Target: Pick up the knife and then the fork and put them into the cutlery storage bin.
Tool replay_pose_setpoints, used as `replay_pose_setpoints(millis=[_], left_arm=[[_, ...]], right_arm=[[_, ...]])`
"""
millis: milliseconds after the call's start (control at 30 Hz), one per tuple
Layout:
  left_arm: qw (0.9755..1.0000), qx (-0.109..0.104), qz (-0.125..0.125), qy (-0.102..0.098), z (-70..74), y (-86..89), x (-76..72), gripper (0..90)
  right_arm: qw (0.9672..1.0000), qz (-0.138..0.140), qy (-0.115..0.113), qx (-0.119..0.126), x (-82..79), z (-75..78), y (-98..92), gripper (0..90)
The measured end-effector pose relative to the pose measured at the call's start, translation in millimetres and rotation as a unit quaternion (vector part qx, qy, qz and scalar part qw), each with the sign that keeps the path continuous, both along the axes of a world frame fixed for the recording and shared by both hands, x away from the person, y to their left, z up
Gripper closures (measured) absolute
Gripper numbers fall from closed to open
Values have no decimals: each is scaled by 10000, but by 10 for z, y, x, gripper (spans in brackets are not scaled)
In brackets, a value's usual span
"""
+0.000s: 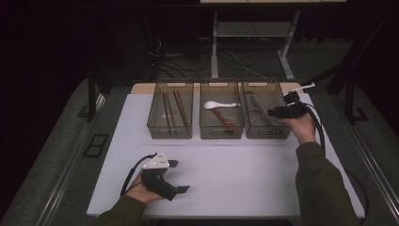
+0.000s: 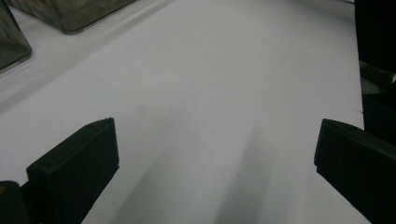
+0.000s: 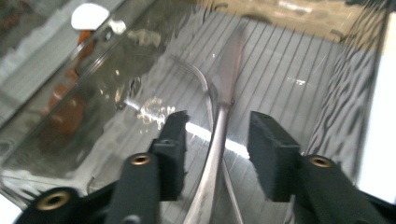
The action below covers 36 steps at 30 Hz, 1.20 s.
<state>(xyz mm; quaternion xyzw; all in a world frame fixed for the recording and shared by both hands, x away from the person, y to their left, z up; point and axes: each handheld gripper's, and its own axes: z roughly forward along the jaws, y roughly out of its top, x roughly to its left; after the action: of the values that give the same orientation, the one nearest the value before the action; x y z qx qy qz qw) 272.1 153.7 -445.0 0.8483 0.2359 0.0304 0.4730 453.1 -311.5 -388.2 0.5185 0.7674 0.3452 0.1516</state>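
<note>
A person's right gripper (image 1: 277, 112) is reaching into the right-hand bin (image 1: 266, 134) of three smoky clear bins lined up on a white table (image 1: 226, 174). Its jaws are standing partly apart, and a metal utensil (image 3: 219, 126) is lying between them on the ribbed floor of that bin without either pad pressing on it. A second curved metal piece (image 3: 198, 74) is lying just beside it; what kind of cutlery either one is cannot be told through the blur and glare.

Next to that bin, the middle bin (image 1: 221, 133) is holding a white spoon (image 1: 217, 105) and a reddish-brown spoon (image 1: 225, 118). Beyond it, the left bin (image 1: 170, 133) is holding dark chopsticks (image 1: 173, 109). The right-hand bin's wall is standing between the gripper and the spoons, which are showing through it as smears in the right gripper view.

Well away from the bins, toward the near edge, the left gripper (image 1: 181, 176) is resting low over the bare table, jaws wide with nothing between them.

A white stick-like object (image 1: 298, 88) is lying behind the right-hand bin, too small to identify. Behind the table, desk legs (image 1: 214, 47) and loose cables (image 1: 235, 59) are sitting on a dim grey floor.
</note>
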Motion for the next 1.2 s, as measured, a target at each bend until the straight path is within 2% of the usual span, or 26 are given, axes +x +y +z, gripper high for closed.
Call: replay_pose_setpoints(millis=[67,300,400,500,533,767,900,1000,1200], left_arm=[[10000,-8,2,-7,2,1,0,0],[10000,49,-10,-16,0,9,10,0],[10000,35,13,-9,2,12,8,0],[10000,39,6,-11,4,15,11,0],[10000,32,16,-4,2,14,12,0],[10000,48,12,-26,10,17,21,0],[10000,63,29,-22,9,15,18,0],[10000,88,34,-13,3,25,22,0],[9999,96,39,-11,2,24,19,0]], right_arm=[[9998,43,-75,159,-25,18,-27,464],[9990,125,-266,325,-117,60,-48,339],[9989,120,-350,294,-154,82,-18,278],[9988,69,-467,97,-200,97,29,209],[9987,97,-474,154,-225,108,38,198],[9954,162,-774,538,-394,177,13,173],[9935,213,-964,571,-501,186,13,172],[9913,289,-1073,707,-598,186,10,172],[9882,493,-1165,859,-784,129,20,172]])
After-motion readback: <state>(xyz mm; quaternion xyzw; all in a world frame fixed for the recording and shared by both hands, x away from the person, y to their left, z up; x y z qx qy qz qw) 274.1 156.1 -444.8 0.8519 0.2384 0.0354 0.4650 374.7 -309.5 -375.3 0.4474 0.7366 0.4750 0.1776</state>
